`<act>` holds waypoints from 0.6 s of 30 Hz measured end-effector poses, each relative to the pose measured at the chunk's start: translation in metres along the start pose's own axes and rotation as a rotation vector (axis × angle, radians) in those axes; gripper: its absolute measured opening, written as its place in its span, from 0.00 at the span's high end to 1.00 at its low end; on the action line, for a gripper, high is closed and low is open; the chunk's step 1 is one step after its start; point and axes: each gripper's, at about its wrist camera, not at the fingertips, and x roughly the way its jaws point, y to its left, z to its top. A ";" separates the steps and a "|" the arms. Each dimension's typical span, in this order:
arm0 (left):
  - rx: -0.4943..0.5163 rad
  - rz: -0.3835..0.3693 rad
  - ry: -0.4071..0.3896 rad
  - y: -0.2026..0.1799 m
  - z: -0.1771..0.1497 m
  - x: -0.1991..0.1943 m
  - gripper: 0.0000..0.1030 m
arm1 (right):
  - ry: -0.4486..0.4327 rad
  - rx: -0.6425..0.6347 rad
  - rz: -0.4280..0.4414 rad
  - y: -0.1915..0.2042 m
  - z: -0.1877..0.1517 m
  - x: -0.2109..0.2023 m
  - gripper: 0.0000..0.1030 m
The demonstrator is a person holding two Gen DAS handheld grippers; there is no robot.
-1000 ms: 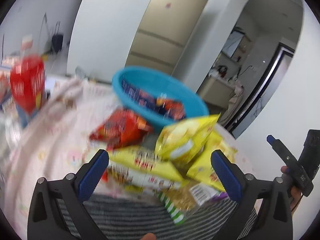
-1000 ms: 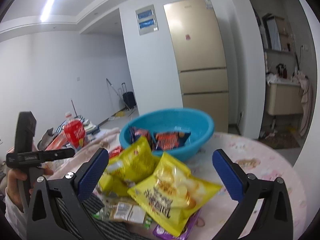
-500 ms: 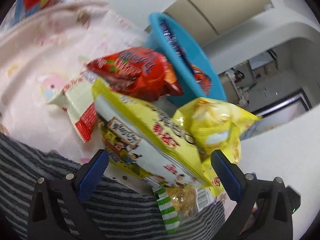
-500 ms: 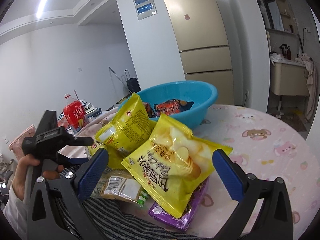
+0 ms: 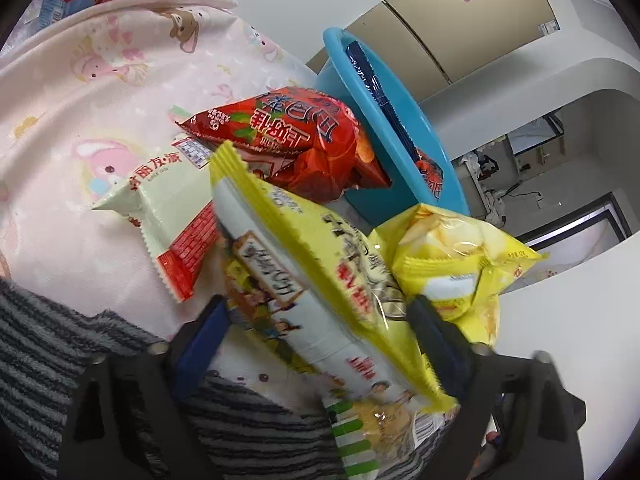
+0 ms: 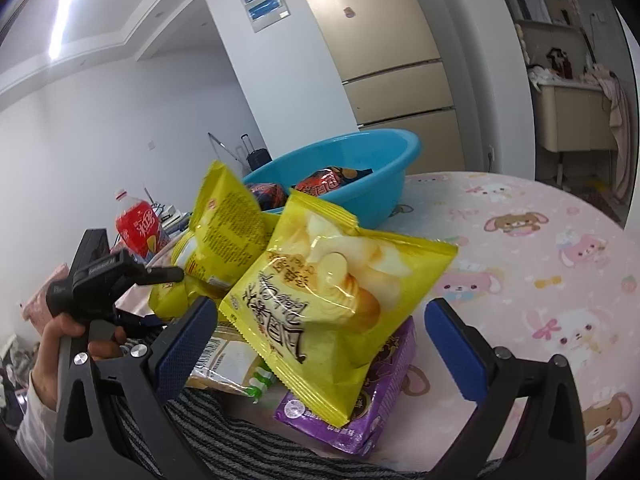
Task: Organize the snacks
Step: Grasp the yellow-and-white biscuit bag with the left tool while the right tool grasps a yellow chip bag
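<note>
Snacks heaped at the table's near edge, basin waiting behind

The pink table carries the blue basin, already holding packets, so the pile likely goes there. The left gripper straddles the long yellow pack, jaws spread, not yet pinching. The right gripper, also spread, frames the yellow chips bag.

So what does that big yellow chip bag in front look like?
The yellow potato chip bag is shiny, puffy plastic with crimped ends, printed with pale chips and dark Chinese writing. It lies tilted, one corner up. It rests on a purple snack packet and leans against another yellow bag. The right claw is open around it, not squeezing.
</note>
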 end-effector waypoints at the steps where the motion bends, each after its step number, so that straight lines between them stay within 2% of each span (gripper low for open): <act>1: 0.000 0.003 -0.005 0.001 -0.001 -0.002 0.23 | -0.003 0.006 0.000 -0.001 -0.001 0.000 0.00; 3: -0.010 -0.021 -0.011 0.004 -0.002 -0.006 0.27 | -0.005 0.020 0.002 -0.004 -0.002 0.001 0.00; 7: 0.007 -0.048 -0.014 0.008 -0.005 -0.014 0.27 | -0.006 0.038 0.002 -0.009 -0.004 0.002 0.00; 18: 0.194 -0.072 -0.083 -0.015 -0.023 -0.058 0.28 | 0.025 0.083 -0.007 -0.018 -0.005 0.011 0.00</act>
